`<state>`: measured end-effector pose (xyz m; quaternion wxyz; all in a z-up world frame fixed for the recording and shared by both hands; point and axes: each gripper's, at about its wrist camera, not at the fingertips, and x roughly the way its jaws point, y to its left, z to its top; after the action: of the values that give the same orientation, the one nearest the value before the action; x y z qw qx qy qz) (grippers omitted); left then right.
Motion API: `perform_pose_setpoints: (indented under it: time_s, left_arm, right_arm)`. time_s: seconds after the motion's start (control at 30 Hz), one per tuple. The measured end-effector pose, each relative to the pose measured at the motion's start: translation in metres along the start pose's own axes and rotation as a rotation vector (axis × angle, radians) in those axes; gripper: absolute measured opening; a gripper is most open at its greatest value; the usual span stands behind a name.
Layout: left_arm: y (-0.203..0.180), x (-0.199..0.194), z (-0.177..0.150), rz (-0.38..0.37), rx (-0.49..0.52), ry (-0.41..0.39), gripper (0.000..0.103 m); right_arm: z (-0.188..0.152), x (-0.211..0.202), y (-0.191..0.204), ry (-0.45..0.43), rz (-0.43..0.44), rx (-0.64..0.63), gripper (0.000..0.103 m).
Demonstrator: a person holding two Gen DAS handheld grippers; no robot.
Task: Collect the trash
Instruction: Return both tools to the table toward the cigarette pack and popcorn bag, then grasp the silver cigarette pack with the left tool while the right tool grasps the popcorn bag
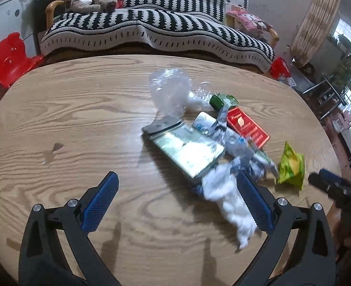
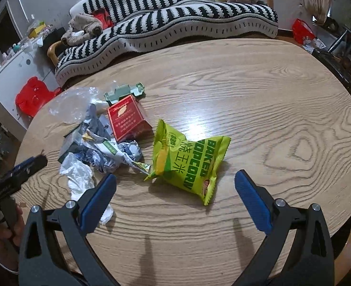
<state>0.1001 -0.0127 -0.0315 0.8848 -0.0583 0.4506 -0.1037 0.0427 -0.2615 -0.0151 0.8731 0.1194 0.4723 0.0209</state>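
Right wrist view: popcorn bag (image 2: 187, 164) lying flat on the table (image 2: 270, 95), dead ahead of the right gripper (image 2: 175, 183), jaws spread wide, nothing held. Bag sits just beyond the gap between the blue pads (image 2: 99, 197), a bit left of centre. Long axis running on a diagonal, from far-left down to near-right, so not square to the jaws. Probably needs a small wrist twist to pinch across the short side rather than along the length. Just a guess though.

Rest of the pile, all relative to the bag: red box (image 2: 127, 119) just behind and left, crumpled wrappers (image 2: 108, 152) left, almost touching the bag's torn corner, white tissue (image 2: 80, 178) further left and nearer, clear plastic bag (image 2: 73, 104) far-left at the back, green carton (image 2: 125, 91) behind the red box.

Left wrist view: left gripper (image 1: 175, 183) also wide open and empty, hovering low over the table. Tissue (image 1: 228, 205) right by its right pad (image 1: 254, 205), looks touching or overlapping, hard to tell with the blur. Shiny foil pack (image 1: 189, 150) straight ahead of those jaws. Popcorn bag (image 1: 292, 166) way off to the right from here, beside the other gripper's tip (image 1: 328, 181).

So: right hand clearly nearer the bag, left hand nearer the tissue and foil pack. No bin visible in either view, so no idea where any of it goes.
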Motion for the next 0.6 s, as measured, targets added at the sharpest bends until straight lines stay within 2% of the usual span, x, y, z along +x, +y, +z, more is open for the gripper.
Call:
perform_pose_setpoints:
  time_s: [0.03, 0.27, 0.37, 0.53, 0.6]
  left_arm:
    - [-0.003, 0.008, 0.004, 0.022, -0.01, 0.015, 0.096]
    - [-0.004, 0.042, 0.029, 0.018, -0.144, 0.057, 0.096]
    - [-0.005, 0.051, 0.038, 0.07, -0.171, 0.056, 0.096]
    - [-0.003, 0.074, 0.039, 0.125, -0.2, 0.139, 0.096]
    - [0.001, 0.075, 0.037, 0.139, -0.227, 0.141, 0.096]
  right_arm:
    - [0.0, 0.003, 0.0, 0.006, -0.005, 0.001, 0.096]
    - [0.003, 0.015, 0.003, 0.026, -0.016, -0.008, 0.096]
    - [0.004, 0.019, 0.006, 0.029, -0.018, -0.014, 0.096]
    - [0.005, 0.025, 0.007, 0.033, -0.036, -0.015, 0.096]
    - [0.006, 0.029, 0.006, 0.034, -0.046, -0.008, 0.096]
